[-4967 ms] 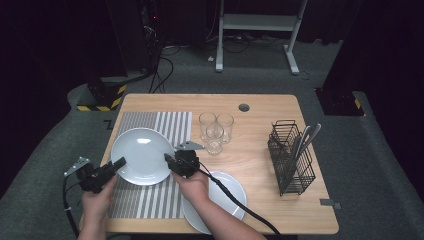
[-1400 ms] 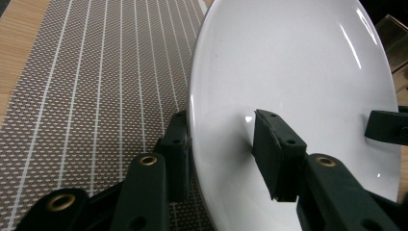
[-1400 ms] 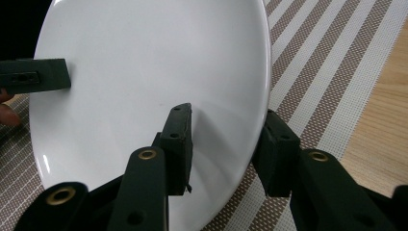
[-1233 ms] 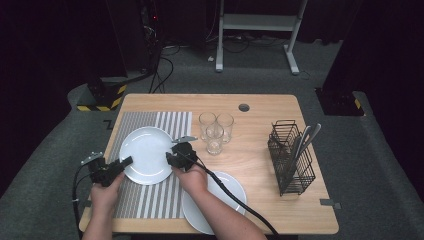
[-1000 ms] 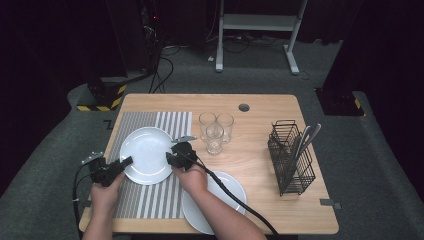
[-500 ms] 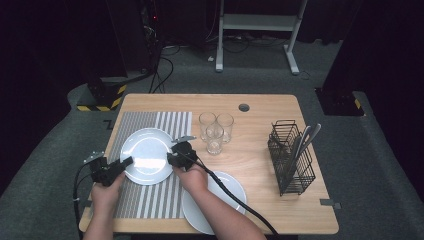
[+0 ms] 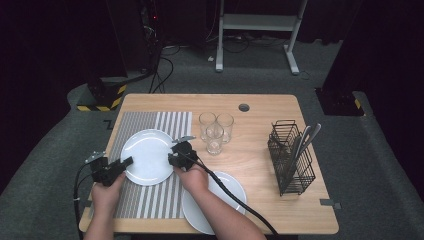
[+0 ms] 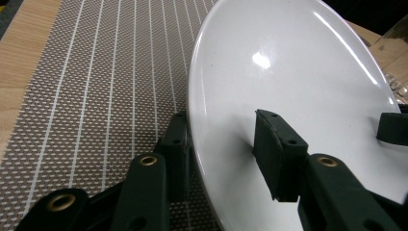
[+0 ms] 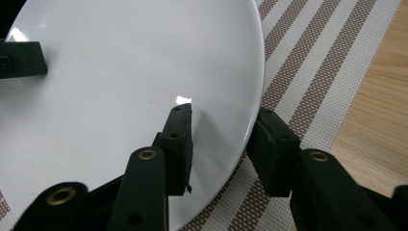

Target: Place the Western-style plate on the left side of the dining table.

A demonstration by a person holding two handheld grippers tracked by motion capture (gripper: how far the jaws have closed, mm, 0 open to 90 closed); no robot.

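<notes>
Plate (image 7: 147,156) edges are pinched by the left hand-held gripper (image 7: 121,165) and right hand-held gripper (image 7: 172,159) (one each side), now shifted nearer over the striped placemat (image 7: 150,200), suggesting placement.

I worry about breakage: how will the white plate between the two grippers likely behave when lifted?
The white plate looks glazed, with highlights on it, so it may slip in the left gripper and right gripper. It keeps its shape with both rims straddled, so probably stiff. It looks like ceramic: likely breakable and fairly heavy.
</notes>
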